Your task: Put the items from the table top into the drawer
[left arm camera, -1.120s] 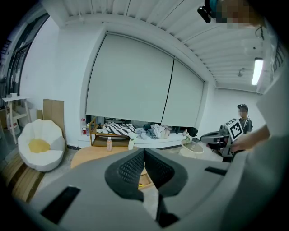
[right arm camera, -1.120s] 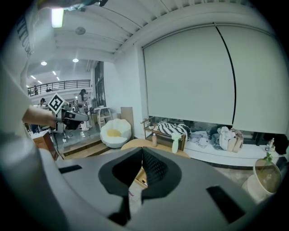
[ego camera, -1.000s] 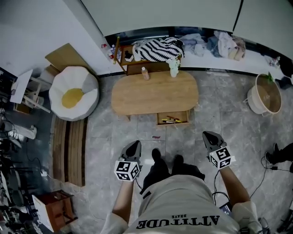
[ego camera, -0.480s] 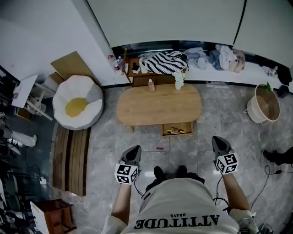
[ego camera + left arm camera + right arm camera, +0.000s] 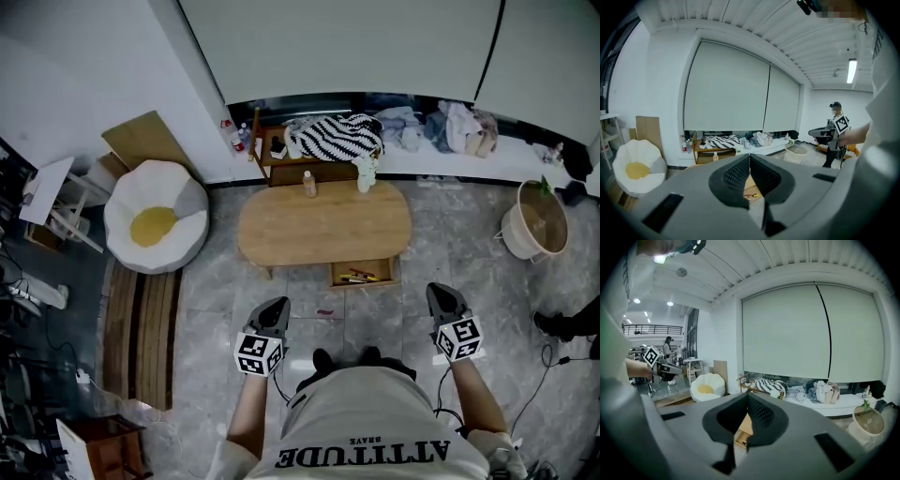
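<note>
An oval wooden table (image 5: 323, 225) stands ahead of me. On its far edge are a small bottle (image 5: 308, 184) and a white vase (image 5: 366, 173). Its drawer (image 5: 361, 274) is pulled open towards me, with pens and small items inside. My left gripper (image 5: 277, 306) and right gripper (image 5: 439, 292) hover above the floor, well short of the table, and both hold nothing. In the left gripper view the gripper (image 5: 750, 155) has its pads meeting at the tip. The right gripper (image 5: 747, 394) looks the same in the right gripper view. Through each gap I glimpse the drawer (image 5: 751, 194).
A small red item (image 5: 324, 311) lies on the floor before the drawer. An egg-shaped cushion chair (image 5: 155, 217) sits left and a round basket (image 5: 536, 223) right. A shelf with striped cloth (image 5: 333, 133) is behind the table. Another person (image 5: 834, 136) holds grippers nearby.
Both grippers have risen a little and stayed shut. The table and drawer have shifted slightly to the right in the head view.
</note>
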